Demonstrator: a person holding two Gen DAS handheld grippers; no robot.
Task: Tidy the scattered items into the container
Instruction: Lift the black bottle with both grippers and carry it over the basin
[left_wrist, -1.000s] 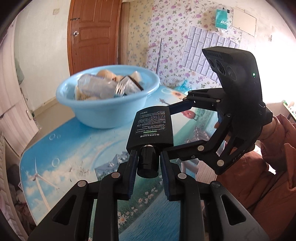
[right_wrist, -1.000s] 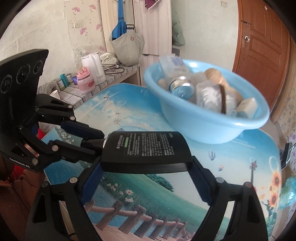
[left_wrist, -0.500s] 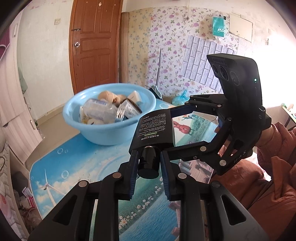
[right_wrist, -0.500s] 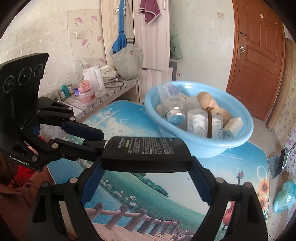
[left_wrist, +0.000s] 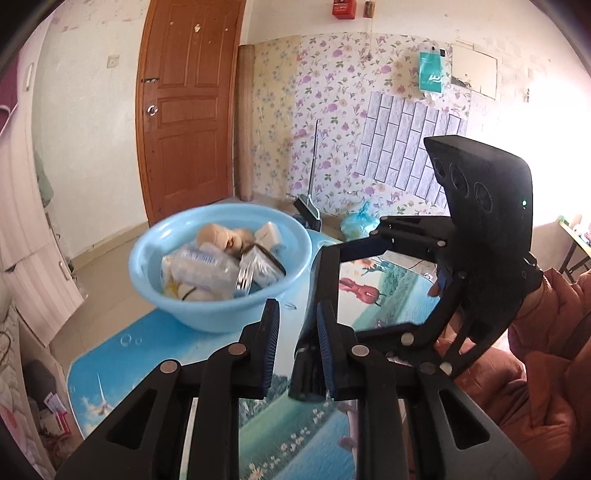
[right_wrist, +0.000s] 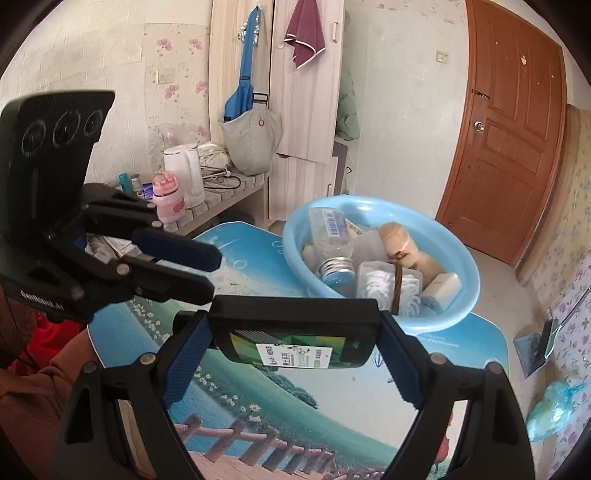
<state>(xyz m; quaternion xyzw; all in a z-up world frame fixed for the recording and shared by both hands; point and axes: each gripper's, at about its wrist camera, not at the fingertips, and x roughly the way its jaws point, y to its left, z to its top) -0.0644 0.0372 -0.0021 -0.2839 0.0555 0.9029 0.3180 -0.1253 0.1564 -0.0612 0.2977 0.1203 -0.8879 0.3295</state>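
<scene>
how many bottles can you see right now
3. One clear bottle lies in the basin, cap toward the camera. One black bottle is held in the right gripper, above the table. One pink bottle stands on the side counter. The basin's pile could hide more.

The basin (right_wrist: 458, 310) sits on the table (right_wrist: 258, 398), behind the held bottle (right_wrist: 295, 332).

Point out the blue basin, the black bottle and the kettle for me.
blue basin (right_wrist: 463, 258), right wrist view, far rim.
black bottle (right_wrist: 295, 312), right wrist view, upper edge of the body.
kettle (right_wrist: 183, 173), right wrist view, middle of the white body.
</scene>
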